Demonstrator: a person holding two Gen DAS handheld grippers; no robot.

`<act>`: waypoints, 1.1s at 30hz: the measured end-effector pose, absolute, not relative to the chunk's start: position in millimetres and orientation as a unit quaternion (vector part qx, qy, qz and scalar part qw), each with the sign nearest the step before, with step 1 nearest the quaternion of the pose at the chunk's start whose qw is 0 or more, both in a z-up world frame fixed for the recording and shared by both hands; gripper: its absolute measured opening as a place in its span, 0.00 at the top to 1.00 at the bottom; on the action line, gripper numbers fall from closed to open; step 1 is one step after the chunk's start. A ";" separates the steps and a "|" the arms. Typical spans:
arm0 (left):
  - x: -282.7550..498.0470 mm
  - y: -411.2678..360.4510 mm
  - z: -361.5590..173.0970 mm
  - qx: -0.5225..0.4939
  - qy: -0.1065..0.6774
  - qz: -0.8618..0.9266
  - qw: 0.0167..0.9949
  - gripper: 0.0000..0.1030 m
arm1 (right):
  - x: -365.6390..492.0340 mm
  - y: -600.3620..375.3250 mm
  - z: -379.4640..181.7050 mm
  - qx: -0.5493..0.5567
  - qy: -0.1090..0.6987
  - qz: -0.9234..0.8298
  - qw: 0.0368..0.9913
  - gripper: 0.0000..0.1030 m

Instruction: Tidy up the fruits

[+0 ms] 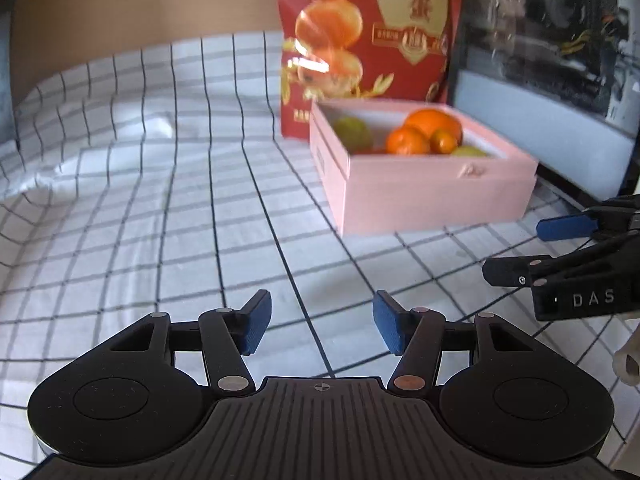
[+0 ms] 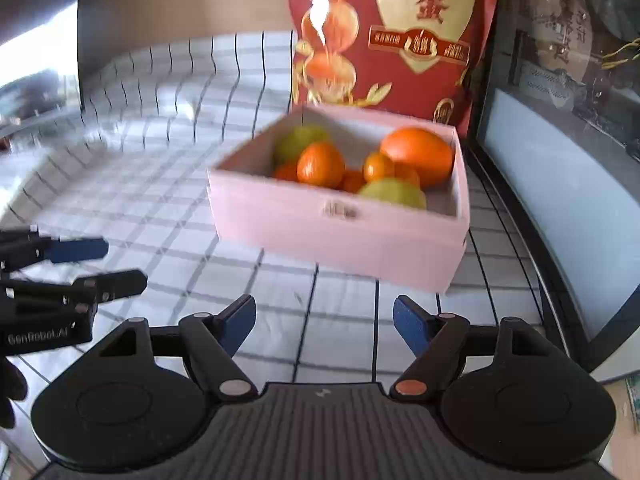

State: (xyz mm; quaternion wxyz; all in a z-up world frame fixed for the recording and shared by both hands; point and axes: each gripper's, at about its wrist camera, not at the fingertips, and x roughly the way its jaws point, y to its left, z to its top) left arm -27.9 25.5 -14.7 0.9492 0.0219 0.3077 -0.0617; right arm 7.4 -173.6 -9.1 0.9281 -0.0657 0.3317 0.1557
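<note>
A pink box [image 1: 432,192] [image 2: 340,236] stands on the checked tablecloth and holds several oranges [image 1: 408,141] [image 2: 418,154] and green fruits [image 1: 354,133] [image 2: 394,193]. My left gripper [image 1: 322,322] hovers over bare cloth to the left of and nearer than the box, open, with nothing between its blue pads. My right gripper [image 2: 324,326] is open and empty just in front of the box. Each gripper shows at the edge of the other's view: the right gripper [image 1: 532,250] and the left gripper [image 2: 116,264].
A tall red snack bag [image 1: 368,36] [image 2: 394,36] stands right behind the box. A dark framed panel [image 1: 560,80] [image 2: 560,184] runs along the right side. The checked tablecloth [image 1: 140,184] stretches off to the left, wrinkled at the far end.
</note>
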 end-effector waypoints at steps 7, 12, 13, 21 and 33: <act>-18.6 17.9 -20.4 0.002 0.305 -0.040 0.951 0.37 | 24.0 -178.6 -26.8 -0.036 0.356 0.148 0.922 0.21; -12.3 6.1 -21.6 0.004 0.304 -0.015 0.953 0.34 | 29.0 -185.9 -33.9 -0.018 0.349 0.117 0.930 0.07; -11.1 4.3 -21.5 0.002 0.304 -0.014 0.952 0.33 | 29.9 -186.0 -34.6 -0.017 0.349 0.114 0.930 0.04; -7.9 0.3 -21.3 -0.002 0.305 -0.014 0.952 0.30 | 35.8 -189.4 -39.3 -0.013 0.332 0.102 0.938 0.00; -6.0 -0.7 -22.5 0.011 0.308 -0.012 0.951 0.29 | 32.8 -191.0 -38.6 -0.011 0.329 0.101 0.939 0.00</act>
